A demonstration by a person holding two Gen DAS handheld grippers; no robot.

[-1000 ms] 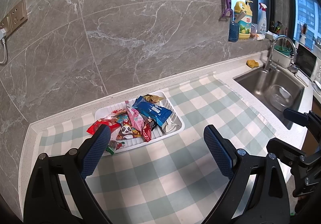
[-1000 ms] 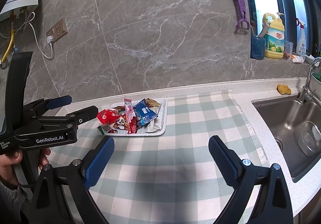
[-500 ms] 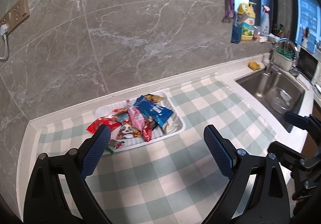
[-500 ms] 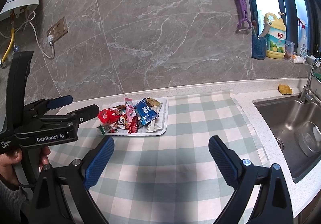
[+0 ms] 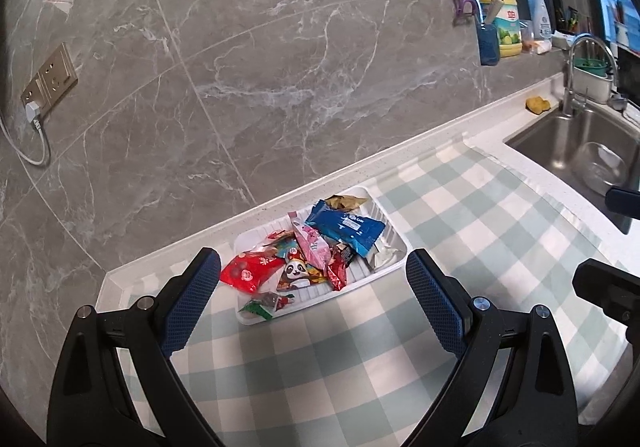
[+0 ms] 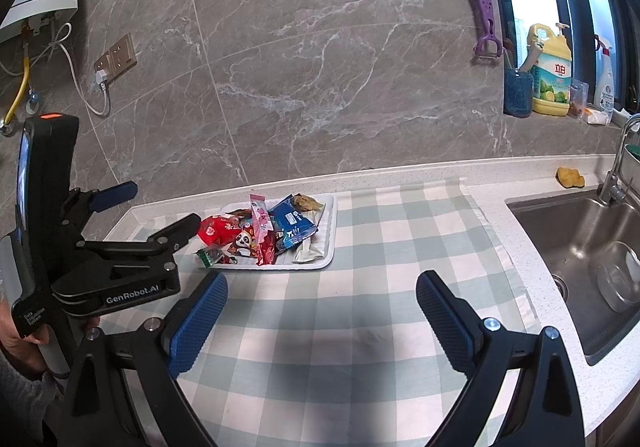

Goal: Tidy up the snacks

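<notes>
- Since a second ago your left claw (image 5: 312,279) has tipped up and edged in: the white tray (image 5: 394,243) sits lower and closer in its view, more wall showing. Right claw (image 6: 320,299) view barely changed.
- Both claws released, jaws spread wide, nothing held; both hang above the checked cloth (image 6: 400,267), short of the tray.
- Snacks are piled in the tray on the tabletop (image 6: 532,247) near the wall: blue packet (image 5: 346,225) on top, pink stick (image 5: 310,245) leaning across it, panda packet (image 5: 296,273) and red packet (image 5: 248,271) at the left end, a green-and-red wrapper (image 5: 264,303) hanging over the front rim.
- Risks, as I judge them: packets overlap, so closing on one likely drags or lifts a neighbour; slick wrappers can slip from the pads; the tray looks light and may slide on the cloth if you push it; red and green packets already hang over the rim and could fall out.
- Left claw body stands just left of the tray in the right view, so the two claws may collide if both reach in.
- Around: sink (image 6: 576,247) with a glass bowl (image 6: 618,279) well to the right, yellow sponge (image 6: 570,177), detergent bottle (image 6: 550,73), wall socket (image 6: 116,57). Nothing blocks the cloth between claws and tray.
</notes>
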